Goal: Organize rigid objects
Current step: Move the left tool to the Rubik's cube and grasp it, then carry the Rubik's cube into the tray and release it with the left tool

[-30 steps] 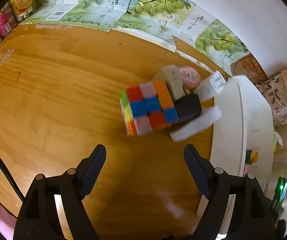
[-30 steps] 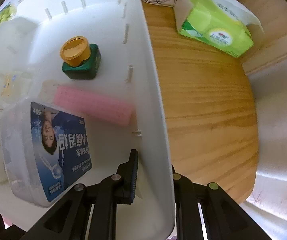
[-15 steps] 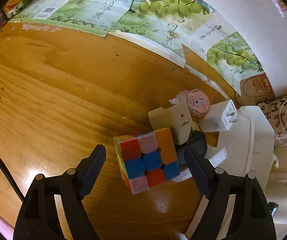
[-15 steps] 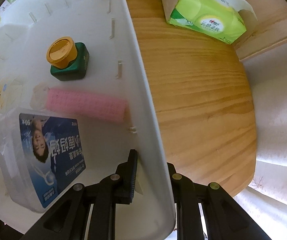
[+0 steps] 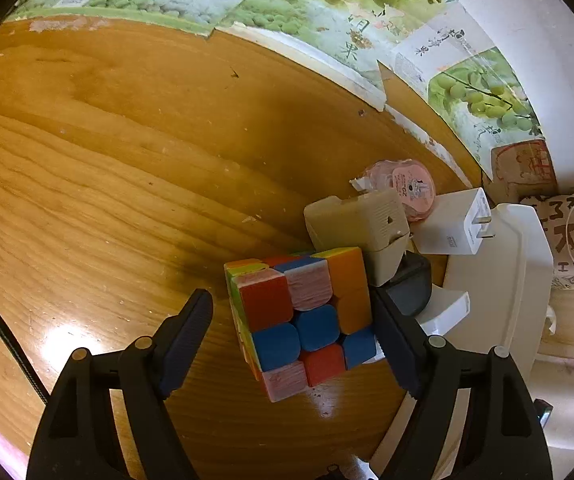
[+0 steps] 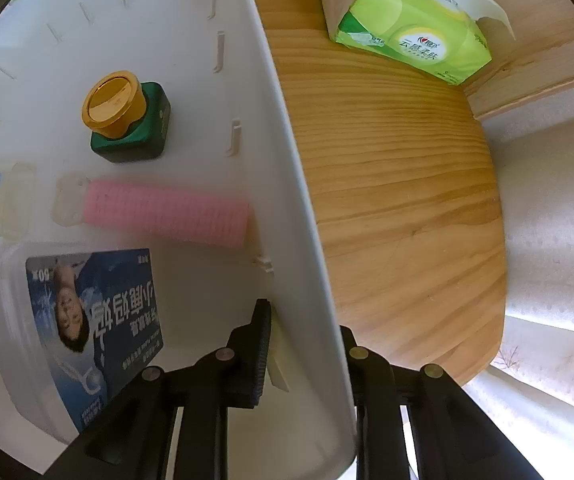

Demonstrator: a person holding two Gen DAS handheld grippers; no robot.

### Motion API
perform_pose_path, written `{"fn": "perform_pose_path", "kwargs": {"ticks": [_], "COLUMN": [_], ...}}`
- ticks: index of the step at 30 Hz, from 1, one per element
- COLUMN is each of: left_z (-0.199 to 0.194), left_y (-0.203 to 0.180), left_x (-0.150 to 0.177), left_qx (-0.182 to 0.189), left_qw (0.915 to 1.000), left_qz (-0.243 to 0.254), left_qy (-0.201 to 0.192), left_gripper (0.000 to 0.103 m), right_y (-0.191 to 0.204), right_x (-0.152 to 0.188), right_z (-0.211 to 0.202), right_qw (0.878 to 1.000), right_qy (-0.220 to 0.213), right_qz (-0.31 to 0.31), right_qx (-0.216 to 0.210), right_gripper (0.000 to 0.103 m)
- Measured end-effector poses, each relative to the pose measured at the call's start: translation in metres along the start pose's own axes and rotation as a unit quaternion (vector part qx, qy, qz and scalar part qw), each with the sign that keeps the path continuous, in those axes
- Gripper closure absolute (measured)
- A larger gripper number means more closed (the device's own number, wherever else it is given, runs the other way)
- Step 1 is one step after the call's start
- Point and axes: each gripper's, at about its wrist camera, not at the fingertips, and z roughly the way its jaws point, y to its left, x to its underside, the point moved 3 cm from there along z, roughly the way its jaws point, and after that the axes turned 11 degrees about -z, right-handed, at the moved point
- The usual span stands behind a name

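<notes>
1. Left gripper [image 5: 293,330] points steeply down at the wooden tabletop [image 5: 127,184]; jaws spread wide.
2. Puzzle cube [image 5: 307,312] with coloured tiles sits on the tabletop between the left jaws. The right pad is at or against the cube's right edge, contact unclear; the left pad is clear of it with a visible gap. Not gripped.
3. Just behind the cube: a beige plug adapter [image 5: 357,222], touching or nearly touching its far corner. A dark block [image 5: 413,286] sits at the cube's right, partly hidden by the right jaw.
4. Further back: a pink round tape roll [image 5: 405,188] and a white charger [image 5: 457,226], prongs pointing at the white bin [image 5: 503,280] to the right.
5. Right gripper [image 6: 303,344] straddles the bin's side wall [image 6: 287,184]: one jaw inside, the other outside over the wood surface [image 6: 399,208].
6. Right jaws have just been opening a little with the wall between them; a sliver of gap shows at the inner pad, so no firm clamp.
7. Inside the bin: green bottle with gold cap [image 6: 127,118], pink ridged bar [image 6: 167,212], clear box with blue label [image 6: 75,332].
8. Green tissue pack [image 6: 411,34] lies on the wood outside the bin.
</notes>
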Motion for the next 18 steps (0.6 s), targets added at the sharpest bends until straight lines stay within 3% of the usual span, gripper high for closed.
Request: {"fn": "perform_pose_path", "kwargs": {"ticks": [2, 18], "left_z": [0.002, -0.003], "left_y": [0.000, 0.004], "left_x": [0.000, 0.014], "left_qx": [0.013, 0.004], "left_qw": [0.9999, 0.9983], "left_qz": [-0.002, 0.044], "left_qy": [0.010, 0.038], "left_gripper": [0.028, 0.034], "right_y": [0.000, 0.006], "right_x": [-0.002, 0.006], "right_z": [0.001, -0.006], "right_qw": [1.000, 0.999], "right_qy": [0.000, -0.022], "right_qz": [0.003, 0.027], "right_qx": [0.001, 0.022], "right_gripper": [0.080, 0.078]}}
